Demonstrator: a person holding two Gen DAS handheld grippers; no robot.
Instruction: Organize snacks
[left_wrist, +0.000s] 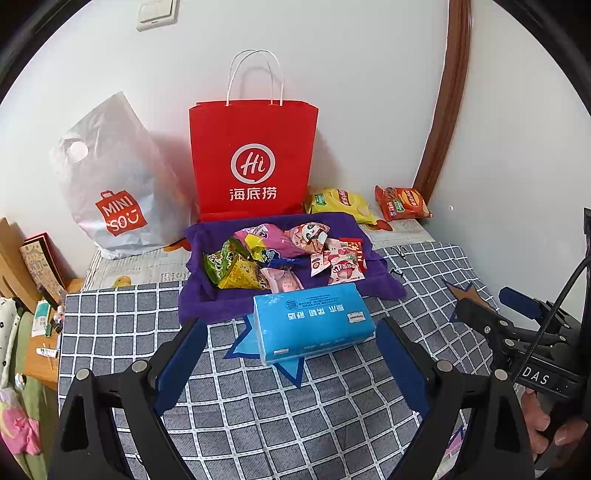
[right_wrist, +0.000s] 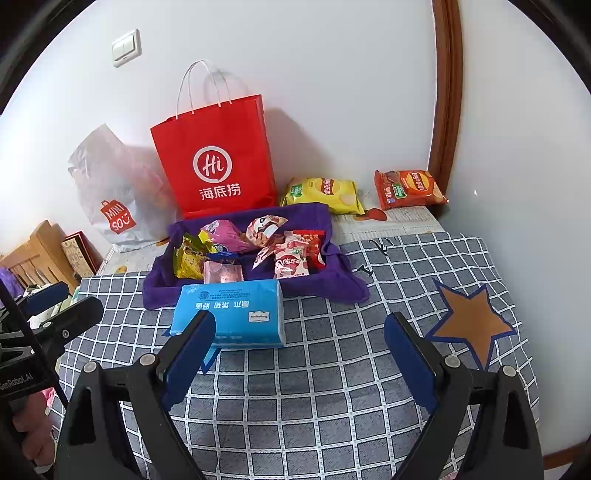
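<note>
Snack packets (left_wrist: 280, 254), crinkly foil and plastic, heaped on soft purple cloth (left_wrist: 207, 299) at tabletop (left_wrist: 332, 398) centre, w/ no common long axis. Left tool (left_wrist: 291, 343) and right tool (right_wrist: 299, 339): both released, hovering over checked cover, holding nothing.

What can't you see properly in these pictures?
- Inside of the red bag: both views, its own front hides it.
- Contents of the white bag: both views, cloudy plastic blurs them.
- Lower snacks in the purple tray: both views, the top packets and the tissue pack cover them.
- Small print on the tissue pack: too small.
</note>
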